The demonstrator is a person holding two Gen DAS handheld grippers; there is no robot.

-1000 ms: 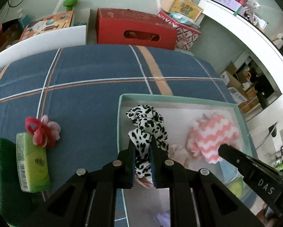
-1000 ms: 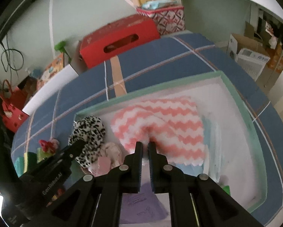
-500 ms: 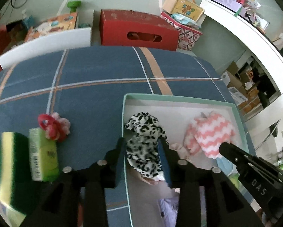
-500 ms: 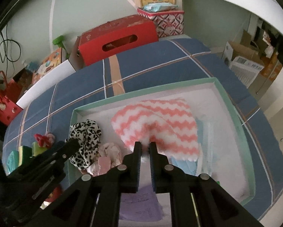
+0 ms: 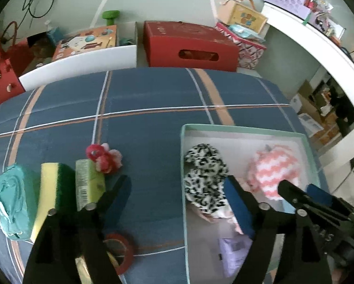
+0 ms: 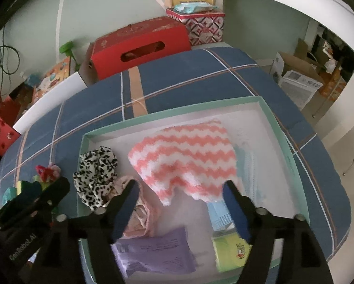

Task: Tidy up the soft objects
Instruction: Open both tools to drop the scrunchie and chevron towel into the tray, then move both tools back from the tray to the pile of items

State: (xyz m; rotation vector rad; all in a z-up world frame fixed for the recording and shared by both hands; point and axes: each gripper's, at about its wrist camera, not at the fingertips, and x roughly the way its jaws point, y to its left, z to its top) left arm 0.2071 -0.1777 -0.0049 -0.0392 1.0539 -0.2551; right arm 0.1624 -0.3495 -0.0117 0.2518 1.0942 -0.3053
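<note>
Item 1: green-rimmed box [image 6: 278, 123], white inside, on the blue plaid cloth [image 5: 141, 94]. It appears to be the collecting place for soft goods.

Item 2: leopard-print scrunchie [image 5: 204, 177], lying loose at the box's 9 o'clock wall. The left gripper [image 5: 177, 187] hangs above it with jaws opening wide and pads clear of it, 1 finger outside the box wall and 1 inside; nothing is held.

Item 3: pink-and-white zigzag cloth [image 6: 186, 156], resting mid-box over a pale blue cloth [image 6: 219, 210]. The right gripper [image 6: 180, 189] has jaws opening, the cloth's near edge lying between the fingers but not pinched.

Item 4: pinkish fabric piece [image 6: 139, 213] beside the scrunchie; purple packet [image 6: 153, 253] and green packet [image 6: 231, 253] at 6 o'clock in the box. Print on them is too small to read.

Item 5: still outside, at 9 o'clock of the box: red-pink flower clip [image 5: 103, 157], green packet with barcode [image 5: 89, 184], yellow-green sponge [image 5: 51, 189], teal packet [image 5: 13, 203], red tape roll [image 5: 120, 250]. Judged the likely remaining work.

Writing: "GenRobot.AI" on the left gripper's body in the right wrist view; partial letters on the right gripper, unreadable. Red carton [image 5: 191, 45] behind: markings illegible.
</note>
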